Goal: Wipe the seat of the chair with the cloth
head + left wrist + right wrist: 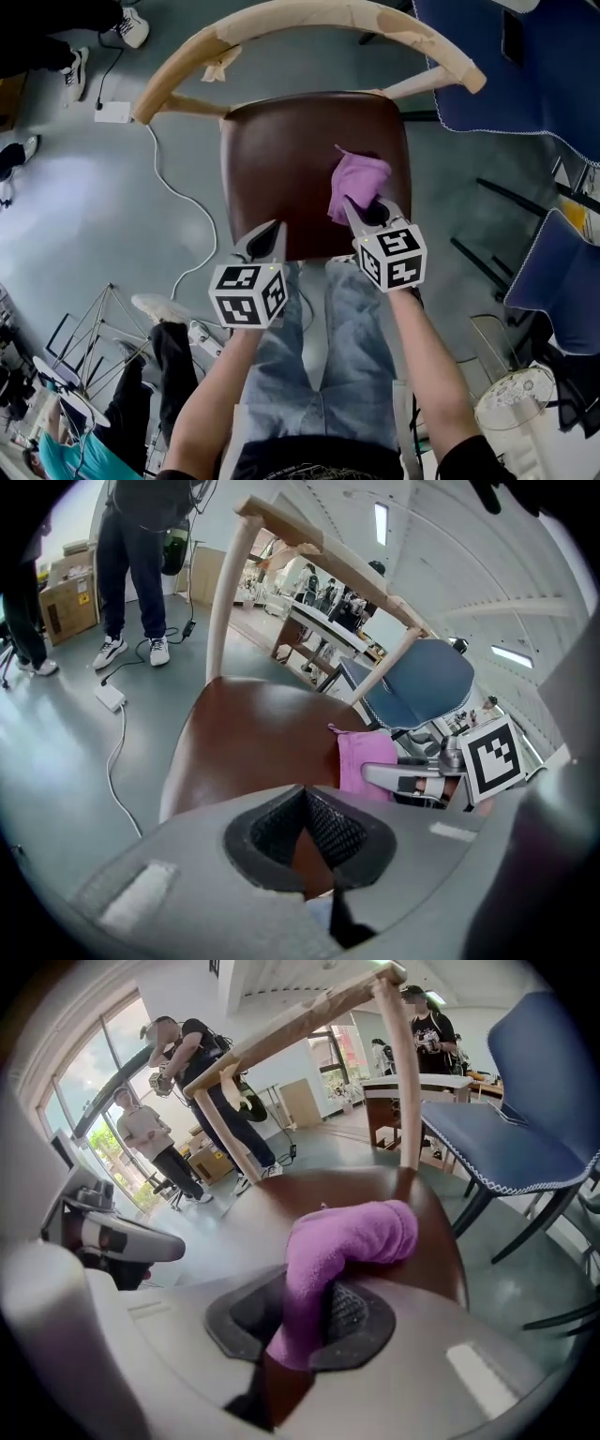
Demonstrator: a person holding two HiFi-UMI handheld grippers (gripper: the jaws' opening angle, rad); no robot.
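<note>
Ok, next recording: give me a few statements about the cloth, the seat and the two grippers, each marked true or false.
1. The right gripper is shut on the purple cloth. True.
2. The cloth rests on the left half of the brown seat. False: in the head view it is on the seat's right half.
3. The left gripper holds a second cloth. False: its jaws are together with nothing between them, above the seat's front edge.
4. A white cable lies on the floor. True.
</note>
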